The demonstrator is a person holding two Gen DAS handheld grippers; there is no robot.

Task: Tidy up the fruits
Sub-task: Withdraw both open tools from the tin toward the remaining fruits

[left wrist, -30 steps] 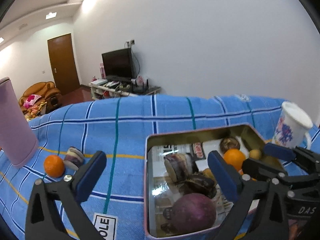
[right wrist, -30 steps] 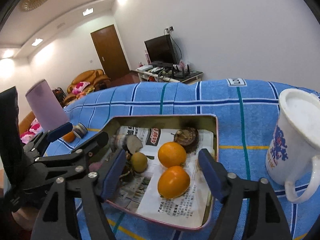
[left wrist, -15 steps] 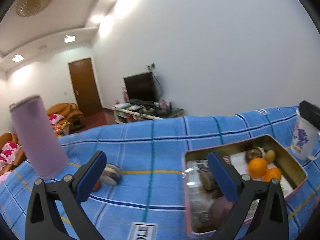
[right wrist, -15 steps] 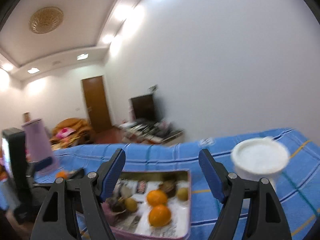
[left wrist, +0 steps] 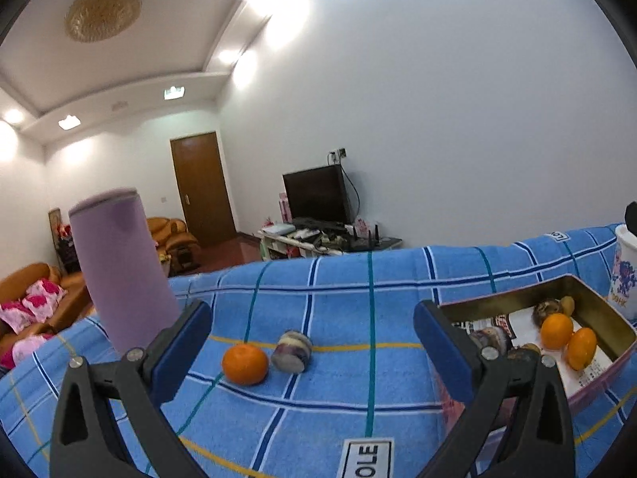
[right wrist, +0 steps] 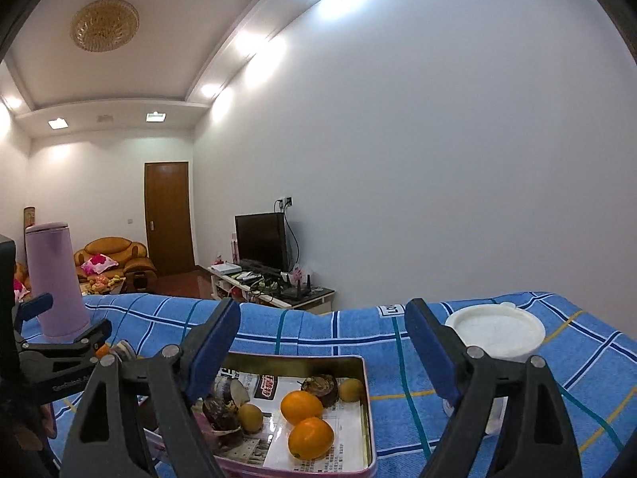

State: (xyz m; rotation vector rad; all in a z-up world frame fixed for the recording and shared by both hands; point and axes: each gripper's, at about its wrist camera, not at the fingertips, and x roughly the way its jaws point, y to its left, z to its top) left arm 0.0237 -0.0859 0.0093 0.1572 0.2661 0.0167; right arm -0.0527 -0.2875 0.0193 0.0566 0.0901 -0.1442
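Note:
In the left wrist view an orange (left wrist: 244, 363) and a cut purple fruit (left wrist: 292, 351) lie side by side on the blue checked cloth (left wrist: 350, 310). My left gripper (left wrist: 310, 342) stands open just short of them, nothing between its fingers. To the right a metal tin (left wrist: 609, 318) lined with newspaper holds two oranges (left wrist: 569, 336) and several darker fruits. In the right wrist view my right gripper (right wrist: 322, 342) hangs above the tin (right wrist: 368, 410), its jaws opening and empty. Two oranges (right wrist: 305, 420), small yellow fruits and brown ones lie below it.
A tall lilac flask (left wrist: 119, 275) stands on the cloth at the left, behind the loose orange. A white lidded mug (right wrist: 495, 332) with a blue pattern stands right of the tin. Beyond the table's far edge are a TV stand, a door and orange armchairs.
Both views swung upward, showing more wall and ceiling. The left gripper turned left from the tin onto the loose orange and purple fruit. The right gripper lifted and its jaws spread wider.

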